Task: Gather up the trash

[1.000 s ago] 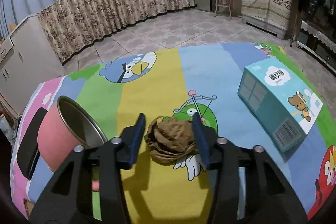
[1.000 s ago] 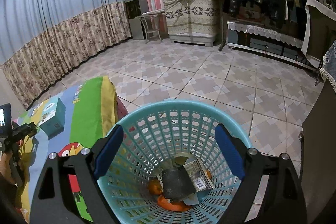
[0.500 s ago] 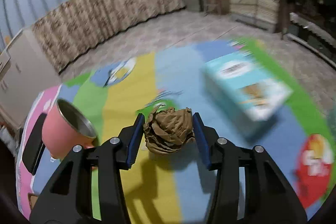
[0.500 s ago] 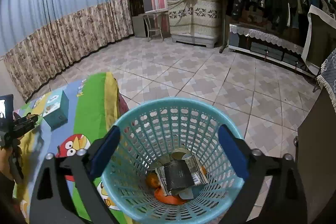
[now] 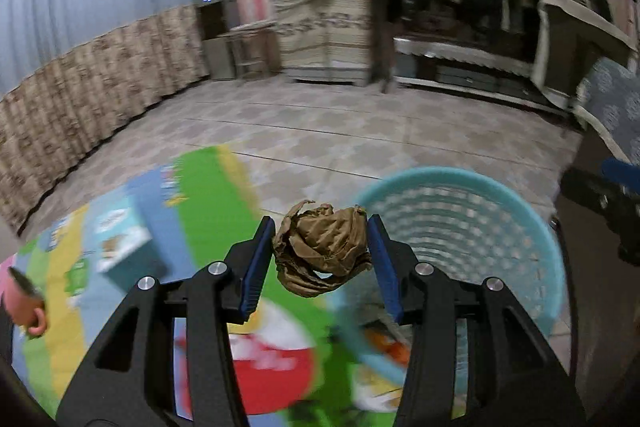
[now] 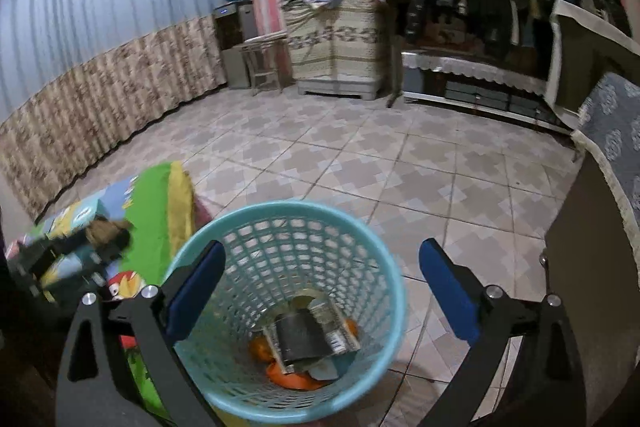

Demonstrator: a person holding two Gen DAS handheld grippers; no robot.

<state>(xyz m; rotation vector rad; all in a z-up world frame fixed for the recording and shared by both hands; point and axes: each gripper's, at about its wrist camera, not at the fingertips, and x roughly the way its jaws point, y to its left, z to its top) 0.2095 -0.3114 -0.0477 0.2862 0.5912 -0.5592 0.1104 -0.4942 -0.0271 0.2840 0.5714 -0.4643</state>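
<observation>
Covering table: cartoon cloth (image 5: 200, 187); tiled floor (image 6: 360, 155)

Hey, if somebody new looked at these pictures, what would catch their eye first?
Probably the crumpled brown paper wad pinched in the left hand-held gripper, carried in the air beside the rim of the turquoise basket. Next, the trash already lying at the basket's bottom, framed by the open right hand-held gripper.

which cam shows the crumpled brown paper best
The left wrist view: the crumpled brown paper sits sharp and central between the left tongs. The right wrist view shows it only as a small blurred lump at the left edge.
</observation>
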